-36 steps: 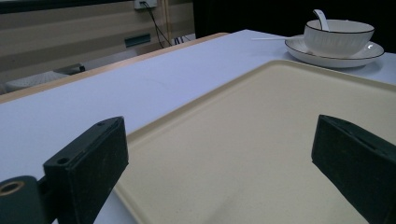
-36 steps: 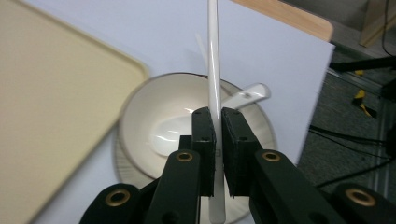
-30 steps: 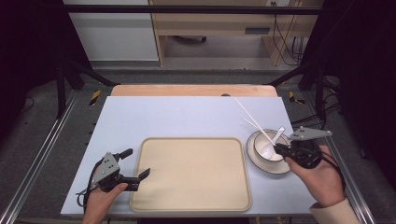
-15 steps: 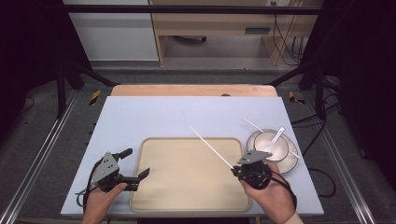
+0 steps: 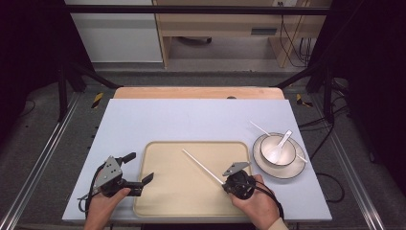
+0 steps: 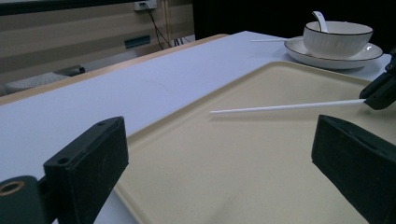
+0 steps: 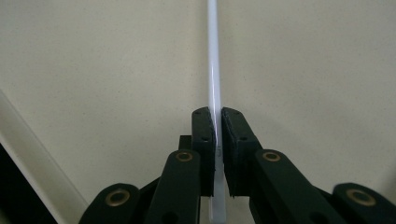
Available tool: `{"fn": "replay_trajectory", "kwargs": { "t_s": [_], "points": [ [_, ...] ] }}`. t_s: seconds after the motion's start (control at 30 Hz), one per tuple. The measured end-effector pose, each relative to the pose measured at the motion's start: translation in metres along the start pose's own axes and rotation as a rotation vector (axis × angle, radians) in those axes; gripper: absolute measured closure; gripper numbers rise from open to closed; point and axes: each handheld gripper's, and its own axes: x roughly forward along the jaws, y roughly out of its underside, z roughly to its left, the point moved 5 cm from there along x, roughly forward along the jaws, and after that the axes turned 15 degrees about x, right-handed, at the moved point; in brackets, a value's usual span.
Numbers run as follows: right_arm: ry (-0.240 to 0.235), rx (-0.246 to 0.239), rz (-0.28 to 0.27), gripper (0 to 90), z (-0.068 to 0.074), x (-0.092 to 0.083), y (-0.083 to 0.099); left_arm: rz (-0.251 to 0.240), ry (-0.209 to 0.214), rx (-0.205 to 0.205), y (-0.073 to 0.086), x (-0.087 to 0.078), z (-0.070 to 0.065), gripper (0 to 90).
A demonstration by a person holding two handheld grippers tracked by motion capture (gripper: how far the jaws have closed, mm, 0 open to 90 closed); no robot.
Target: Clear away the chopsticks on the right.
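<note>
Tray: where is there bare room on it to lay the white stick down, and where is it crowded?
The beige tray is bare; its middle, between the left hand-held gripper and the right hand-held gripper clamping the white stick, is free. The blue table behind the tray is bare too. It is crowded at the right: the plate bearing bowl, spoon and another stick.

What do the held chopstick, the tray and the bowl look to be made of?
Chopstick: likely glossy white plastic; a highlight runs along it. Tray: probably matte beige plastic, finely speckled. Bowl: seemingly glazed white ceramic with a dark rim line and a ribbed wall.
</note>
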Motion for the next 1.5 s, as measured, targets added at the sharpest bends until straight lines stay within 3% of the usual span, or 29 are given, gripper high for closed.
{"fn": "replay_trajectory", "kwargs": {
  "t_s": [0.17,0.23,0.27,0.37,0.5,0.8,0.83,0.87,1.03,1.17,1.2,1.23,1.27,1.33,1.37,1.4,1.5],
  "points": [
    [-0.008,0.012,0.002,82.9,-0.003,0.002,0.001,0.0,0.003,-0.002,0.0,0.001,-0.001,3.4],
    [-0.014,0.039,-0.009,74.1,-0.003,0.0,0.001,-0.001,0.003,-0.001,0.0,0.001,-0.001,3.4],
    [-0.014,0.039,-0.009,74.1,-0.003,0.0,0.001,-0.001,0.003,-0.001,0.0,0.001,-0.001,3.4],
    [-0.027,0.029,-0.052,70.4,-0.004,-0.011,-0.003,0.001,0.003,-0.002,0.0,0.001,-0.001,3.4],
    [-0.011,0.032,-0.108,65.7,-0.017,-0.029,-0.011,0.001,0.004,-0.001,0.0,0.001,-0.001,3.4],
    [0.064,0.065,-0.272,54.1,-0.078,-0.09,-0.038,0.005,0.006,-0.001,0.001,0.002,-0.001,3.4],
    [0.064,0.065,-0.272,54.1,-0.078,-0.09,-0.038,0.005,0.006,-0.001,0.001,0.002,-0.001,3.3],
    [0.092,0.076,-0.292,51.5,-0.096,-0.104,-0.04,0.004,0.007,-0.001,0.001,0.002,-0.001,3.4],
    [0.154,0.097,-0.362,45.7,-0.134,-0.135,-0.039,0.007,0.009,-0.002,0.001,0.002,-0.002,3.3],
    [0.178,0.145,-0.406,49.1,-0.169,-0.162,-0.031,0.008,0.011,-0.004,0.001,0.003,-0.002,3.3],
    [0.186,0.157,-0.406,49.6,-0.177,-0.167,-0.027,0.01,0.011,-0.002,0.002,0.003,-0.002,3.3],
    [0.186,0.157,-0.406,49.6,-0.177,-0.167,-0.027,0.01,0.011,-0.002,0.002,0.003,-0.002,3.3],
    [0.203,0.182,-0.406,53.3,-0.198,-0.177,-0.019,0.01,0.012,0.0,0.001,0.003,-0.002,3.3],
    [0.199,0.228,-0.391,55.6,-0.212,-0.179,-0.011,0.011,0.012,0.001,0.001,0.003,-0.003,3.3],
    [0.199,0.228,-0.391,55.6,-0.212,-0.179,-0.011,0.011,0.012,0.001,0.001,0.003,-0.003,3.3],
    [0.199,0.252,-0.359,59.4,-0.228,-0.175,0.0,0.015,0.015,0.003,0.002,0.004,-0.003,3.3],
    [0.196,0.259,-0.302,63.0,-0.243,-0.158,0.013,0.018,0.017,0.002,0.003,0.005,-0.003,3.3]
  ]
}}
